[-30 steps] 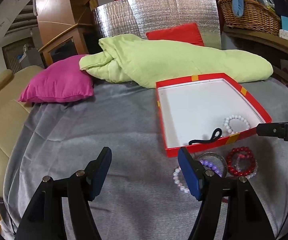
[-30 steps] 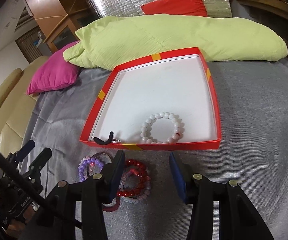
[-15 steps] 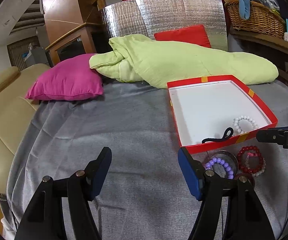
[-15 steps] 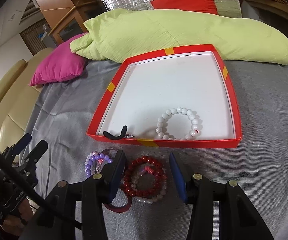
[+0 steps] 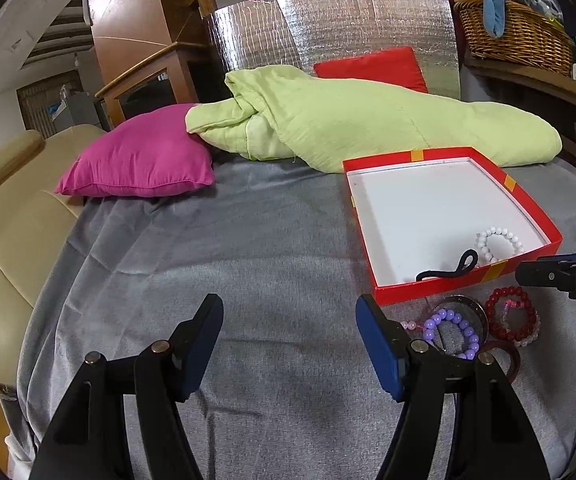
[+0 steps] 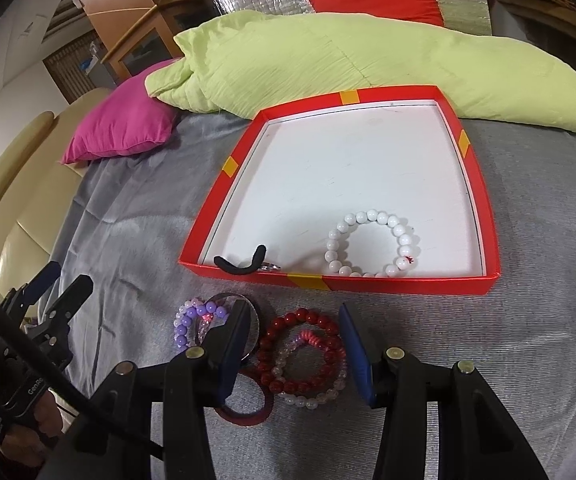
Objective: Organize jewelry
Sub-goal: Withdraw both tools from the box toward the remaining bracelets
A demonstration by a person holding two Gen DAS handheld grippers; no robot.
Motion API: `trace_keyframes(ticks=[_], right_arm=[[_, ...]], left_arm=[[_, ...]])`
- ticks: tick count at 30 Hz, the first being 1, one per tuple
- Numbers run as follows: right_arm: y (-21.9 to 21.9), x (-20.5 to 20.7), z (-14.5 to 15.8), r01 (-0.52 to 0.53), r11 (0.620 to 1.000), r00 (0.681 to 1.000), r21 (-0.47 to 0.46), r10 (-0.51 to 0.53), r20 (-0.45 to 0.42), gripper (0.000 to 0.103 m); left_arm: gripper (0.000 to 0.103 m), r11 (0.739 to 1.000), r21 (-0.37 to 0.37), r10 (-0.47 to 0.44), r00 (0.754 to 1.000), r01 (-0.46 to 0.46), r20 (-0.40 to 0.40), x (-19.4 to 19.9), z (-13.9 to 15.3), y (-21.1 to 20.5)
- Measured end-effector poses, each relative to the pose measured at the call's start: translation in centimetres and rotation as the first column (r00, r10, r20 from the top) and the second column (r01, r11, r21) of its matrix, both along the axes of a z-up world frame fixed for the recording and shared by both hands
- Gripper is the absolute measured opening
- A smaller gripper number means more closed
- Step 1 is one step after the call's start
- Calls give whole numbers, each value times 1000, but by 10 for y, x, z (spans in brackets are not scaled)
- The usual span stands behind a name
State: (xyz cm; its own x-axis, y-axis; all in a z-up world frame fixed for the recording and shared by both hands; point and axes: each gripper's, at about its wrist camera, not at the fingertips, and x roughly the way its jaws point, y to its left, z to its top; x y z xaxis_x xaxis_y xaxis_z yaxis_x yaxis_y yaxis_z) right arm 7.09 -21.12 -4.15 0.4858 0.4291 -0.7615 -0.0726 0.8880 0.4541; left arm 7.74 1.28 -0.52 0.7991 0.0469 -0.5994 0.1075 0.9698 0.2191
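Note:
A shallow red box (image 6: 367, 282) with a white floor lies on the grey cloth. It holds a white bead bracelet (image 6: 371, 244) and a black hair tie (image 6: 240, 266). In front of its near wall lie a red bead bracelet (image 6: 303, 352) with a clear-bead one, a purple bead bracelet (image 6: 192, 320), a metal bangle (image 5: 467, 304) and a dark red band (image 6: 244, 412). My right gripper (image 6: 293, 340) is open just above the red bracelet, one finger on each side, pads not touching it. My left gripper (image 5: 289, 332) is open over bare cloth, left of the jewelry.
A light green quilt (image 5: 367, 120) lies right behind the box, with a magenta cushion (image 5: 140, 160) to its left and a red cushion (image 5: 371, 68) against a silver foil panel. A beige sofa edge (image 5: 4, 240) borders the cloth on the left. A wicker basket (image 5: 515, 36) sits far right.
In the right wrist view the red bracelet has come from beside the left finger to between both fingers. In the left wrist view the box and jewelry have drifted right. Both gripper openings are unchanged.

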Motion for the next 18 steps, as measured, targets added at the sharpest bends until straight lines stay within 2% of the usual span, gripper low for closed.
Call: trace_keyframes(ticks=[13,18], right_arm=[[-6,0,-6,-4,1000,1000,-12,4,-17,50],[-8,0,-11,-22,1000,999,2,22,-34,50]], left_arm=[[70,1000,17,4,1000,-4,-7,1,-3,1],[72,1000,6,-12,998,13,-61,6,-10,1]])
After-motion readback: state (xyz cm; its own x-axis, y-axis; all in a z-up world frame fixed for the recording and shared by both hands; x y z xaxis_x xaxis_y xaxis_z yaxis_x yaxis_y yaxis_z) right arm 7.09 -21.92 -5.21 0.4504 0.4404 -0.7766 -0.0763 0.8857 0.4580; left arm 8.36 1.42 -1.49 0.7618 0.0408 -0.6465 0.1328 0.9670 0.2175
